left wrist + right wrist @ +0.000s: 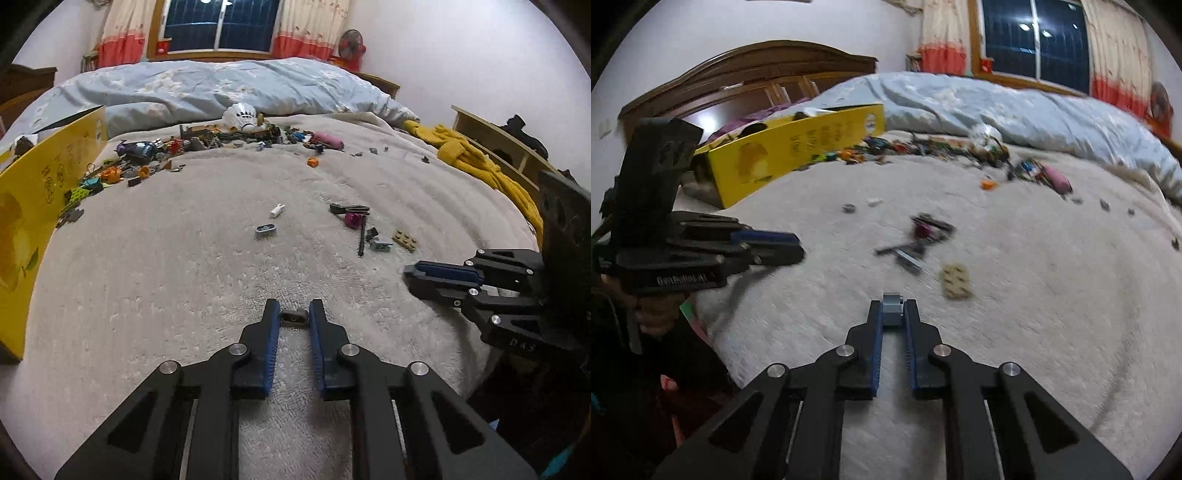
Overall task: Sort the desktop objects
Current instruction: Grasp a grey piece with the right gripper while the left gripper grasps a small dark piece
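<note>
The left tool [293,308] is narrowed onto a small grey piece [294,318] on the bed's white blanket [184,277]. The right tool [893,308] grips a grey-blue brick [892,309]. The tool body in the right view bears blurred white lettering; the other's reads "D43". Only the left view shows one shuttlecock [242,116] sharply. One yellow box [33,206] stands at left.

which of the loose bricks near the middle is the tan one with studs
The flat tan plate, rightmost of the small cluster; the magenta piece and black rod beside it are darker.
</note>
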A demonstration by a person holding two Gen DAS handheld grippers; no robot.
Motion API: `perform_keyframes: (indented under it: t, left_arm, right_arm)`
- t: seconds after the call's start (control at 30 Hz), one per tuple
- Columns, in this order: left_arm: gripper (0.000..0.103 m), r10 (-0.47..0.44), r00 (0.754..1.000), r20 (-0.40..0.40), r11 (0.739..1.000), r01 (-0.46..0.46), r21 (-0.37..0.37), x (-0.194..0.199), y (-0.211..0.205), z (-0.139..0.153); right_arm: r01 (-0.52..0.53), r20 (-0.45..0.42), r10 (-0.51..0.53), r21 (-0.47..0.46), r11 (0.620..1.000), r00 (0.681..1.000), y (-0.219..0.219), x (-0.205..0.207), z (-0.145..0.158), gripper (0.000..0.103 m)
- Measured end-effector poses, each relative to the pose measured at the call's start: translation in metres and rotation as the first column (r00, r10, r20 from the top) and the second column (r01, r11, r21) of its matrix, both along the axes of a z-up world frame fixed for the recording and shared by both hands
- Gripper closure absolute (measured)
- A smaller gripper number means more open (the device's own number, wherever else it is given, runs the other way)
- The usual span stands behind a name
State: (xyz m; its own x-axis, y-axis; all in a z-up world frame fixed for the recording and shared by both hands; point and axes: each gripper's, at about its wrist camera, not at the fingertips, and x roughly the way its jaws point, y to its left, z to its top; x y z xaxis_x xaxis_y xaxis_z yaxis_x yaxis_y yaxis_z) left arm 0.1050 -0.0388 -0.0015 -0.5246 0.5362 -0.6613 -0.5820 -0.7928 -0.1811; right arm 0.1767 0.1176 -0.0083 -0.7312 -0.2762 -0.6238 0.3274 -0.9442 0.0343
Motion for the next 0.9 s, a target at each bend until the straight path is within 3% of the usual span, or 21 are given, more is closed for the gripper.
perform_keyframes:
  t: [0.17,0.3,0.37,0.43,0.53,0.6,0.67,0.73,0.9]
  left_arm:
    - [0.071,0.013,0.998,0.060,0.999,-0.015,0.033,-0.007,0.004,-0.001]
    - [0.071,0.023,0.994,0.107,0.999,-0.028,0.041,-0.007,0.003,-0.003]
    - [0.075,0.063,0.991,0.122,0.997,-0.069,0.047,-0.007,0.003,-0.003]
    - [0.086,0.110,0.990,0.094,0.994,-0.110,0.005,-0.004,0.007,-0.002]
    - [0.087,0.133,0.989,0.071,0.991,-0.133,-0.003,-0.004,0.011,0.005]
    - [0.087,0.160,0.987,0.027,0.987,-0.160,0.000,-0.002,0.011,0.016]
    - [0.087,0.200,0.977,-0.067,0.980,-0.201,-0.001,0.003,0.010,0.032]
    - [0.087,0.239,0.957,-0.165,0.971,-0.241,0.008,0.008,0.010,0.050]
    - [0.087,0.283,0.918,-0.278,0.959,-0.280,0.052,0.009,0.010,0.080]
  right_arm:
    - [0.041,0.012,-0.042,0.044,0.998,0.999,-0.017,-0.018,-0.004,0.088]
    - [0.059,-0.033,-0.058,0.043,0.997,0.998,-0.017,-0.013,-0.010,0.088]
    - [0.076,-0.049,-0.074,0.051,0.996,0.996,-0.019,-0.012,-0.011,0.088]
    - [0.083,-0.051,-0.079,0.073,0.994,0.996,-0.023,-0.012,-0.010,0.091]
    - [0.086,-0.035,-0.084,0.034,0.996,0.996,-0.024,-0.015,0.003,0.093]
    - [0.093,-0.066,-0.092,0.008,0.996,0.994,-0.023,-0.013,0.019,0.093]
    - [0.108,-0.109,-0.108,-0.003,0.994,0.988,-0.021,-0.011,0.037,0.093]
    - [0.129,-0.145,-0.131,-0.022,0.991,0.981,-0.018,-0.009,0.054,0.093]
    - [0.183,-0.219,-0.184,-0.025,0.983,0.958,-0.023,-0.011,0.077,0.093]
